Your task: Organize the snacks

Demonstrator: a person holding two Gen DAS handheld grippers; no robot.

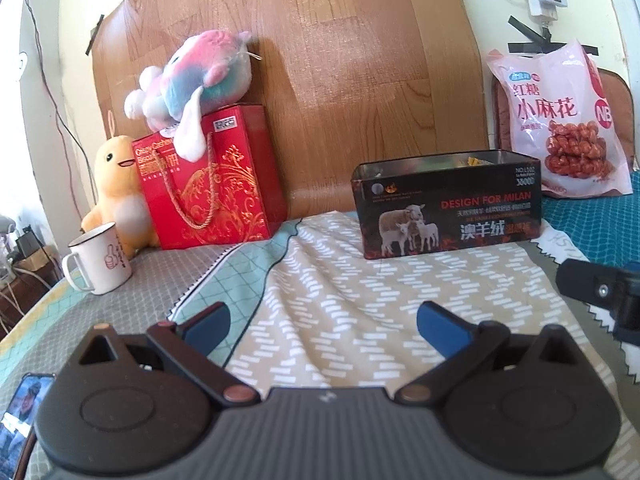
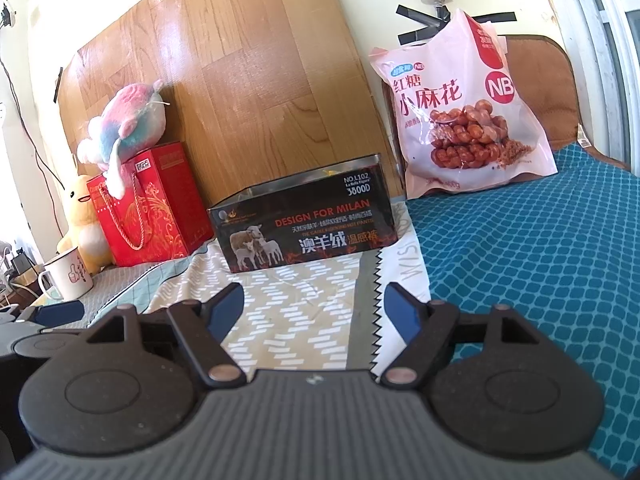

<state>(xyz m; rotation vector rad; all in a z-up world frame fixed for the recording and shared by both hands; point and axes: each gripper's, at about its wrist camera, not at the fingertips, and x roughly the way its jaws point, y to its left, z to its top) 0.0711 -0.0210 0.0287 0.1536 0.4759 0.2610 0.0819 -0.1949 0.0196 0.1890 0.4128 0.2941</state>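
Both hand-held grippers hover low over the patterned cloth (image 1: pixel 352 264) on the bed, each w/ blue fingers spread wide and nothing between them. The left hand-held gripper (image 1: pixel 323 320) points at the open black tin (image 1: pixel 448 208) – sheep picture and "DESIGN FOR MILAN" on its front – which stands on the cloth ahead, well apart from the fingertips. In the right wrist view the right hand-held gripper (image 2: pixel 314 307) sits over the cloth's zigzag edge, beside the teal quilt (image 2: pixel 540 264). The tin (image 2: pixel 304 224) has no lid; something yellow shows just inside its rim, contents otherwise unclear. The pink snack bag (image 2: pixel 464 112) stands upright on the quilt, right of the tin, leaning on the brown cushion (image 2: pixel 540 76) behind – near the tin, not touching. To the left: a red gift box (image 1: pixel 212 184) w/ a pastel plush (image 1: pixel 192 80) on top, a yellow plush (image 1: pixel 116 188) beside it, and a white mug (image 1: pixel 102 258) in front.
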